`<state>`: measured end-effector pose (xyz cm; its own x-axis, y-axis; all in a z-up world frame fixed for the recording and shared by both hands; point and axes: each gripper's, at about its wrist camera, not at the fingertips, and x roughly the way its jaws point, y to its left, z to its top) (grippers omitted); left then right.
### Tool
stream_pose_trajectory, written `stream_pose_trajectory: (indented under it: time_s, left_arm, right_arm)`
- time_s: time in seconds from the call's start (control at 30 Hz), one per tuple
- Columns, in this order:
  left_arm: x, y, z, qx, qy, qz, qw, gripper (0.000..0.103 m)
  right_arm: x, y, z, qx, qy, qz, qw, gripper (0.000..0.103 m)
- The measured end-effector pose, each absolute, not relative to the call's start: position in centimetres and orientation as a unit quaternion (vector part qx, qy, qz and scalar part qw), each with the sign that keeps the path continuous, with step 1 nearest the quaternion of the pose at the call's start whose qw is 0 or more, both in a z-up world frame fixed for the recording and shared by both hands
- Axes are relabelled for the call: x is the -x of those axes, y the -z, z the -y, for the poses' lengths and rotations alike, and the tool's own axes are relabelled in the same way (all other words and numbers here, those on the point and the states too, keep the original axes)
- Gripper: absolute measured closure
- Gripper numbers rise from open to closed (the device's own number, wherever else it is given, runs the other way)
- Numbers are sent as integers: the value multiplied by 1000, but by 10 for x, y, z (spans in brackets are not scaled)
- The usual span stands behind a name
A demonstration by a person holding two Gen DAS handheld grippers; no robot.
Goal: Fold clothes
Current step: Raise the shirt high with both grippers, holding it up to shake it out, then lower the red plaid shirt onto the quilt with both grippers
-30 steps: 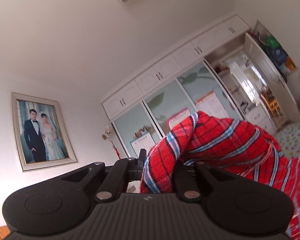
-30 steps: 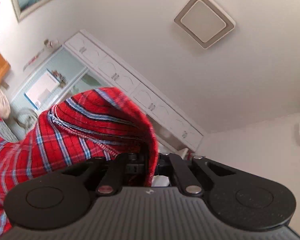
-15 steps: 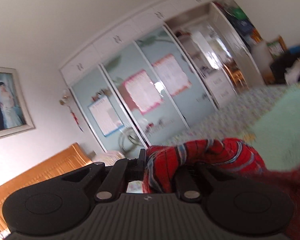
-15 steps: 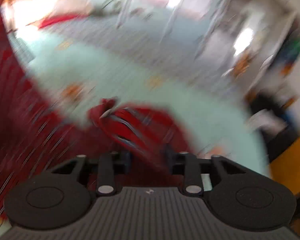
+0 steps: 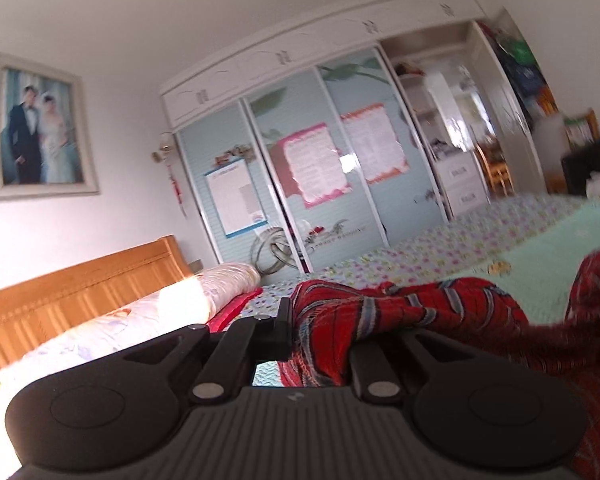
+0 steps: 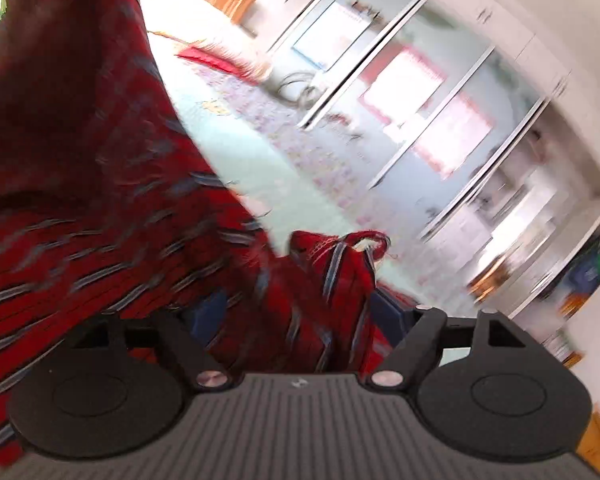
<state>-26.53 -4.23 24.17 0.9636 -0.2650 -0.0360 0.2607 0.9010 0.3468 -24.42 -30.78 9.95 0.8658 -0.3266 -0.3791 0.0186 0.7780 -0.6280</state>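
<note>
Clamping a bunched corner of the red plaid woven garment [image 5: 400,312], the left gripper [image 5: 320,340] sits low over the mint-green bedspread [image 5: 548,248]. The right gripper [image 6: 296,320] has just been opening; cloth lies loose between its spread jaws. From the left gripper, the garment's long axis runs toward 3 o'clock.

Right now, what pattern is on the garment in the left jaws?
Red plaid with blue and white stripes on the garment; the left wrist view shows it best.
</note>
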Motion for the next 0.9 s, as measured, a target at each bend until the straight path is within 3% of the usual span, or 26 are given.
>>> stream_pose_trajectory:
  time_s: [0.1,0.13,0.17,0.2,0.23,0.43,0.67,0.7,0.77,0.83,0.9]
  left_arm:
    - [267,-239,37,-168,135,2,976,93]
    - [261,-237,39,-170,135,-1,976,93]
    - [254,-236,42,-172,135,-4,976,93]
    - [247,-234,45,-175,134,-8,975,93]
    - [238,-232,49,-178,131,-6,975,93]
    - [153,-260,96,-185,116,42,975,93]
    - [7,-301,191,-203,11,97,974,93]
    - [-13,-298,205,-214,-15,106,971,93]
    - [-51,-278,228,-255,-55,95,961,92]
    - [-83,-245,236,-281,-59,46,957,90]
    - [-109,-201,233,-325,-40,-43,944,61]
  right_arm:
    - [224,-84,311,305,58,-258,915,23]
    - [219,-81,315,290,40,-269,918,31]
    - [213,-80,319,272,21,-283,920,64]
    - [204,-81,324,255,11,-300,919,89]
    - [194,-85,329,259,25,-307,916,102]
    - [125,-182,380,325,179,-211,904,102]
    - [-33,-291,428,356,325,-135,866,99]
    - [-50,-297,436,336,334,-127,872,94]
    - [-77,-298,449,290,328,-125,890,49]
    - [-97,-282,459,239,294,-149,913,41]
    - [-101,-249,465,168,217,-198,941,41]
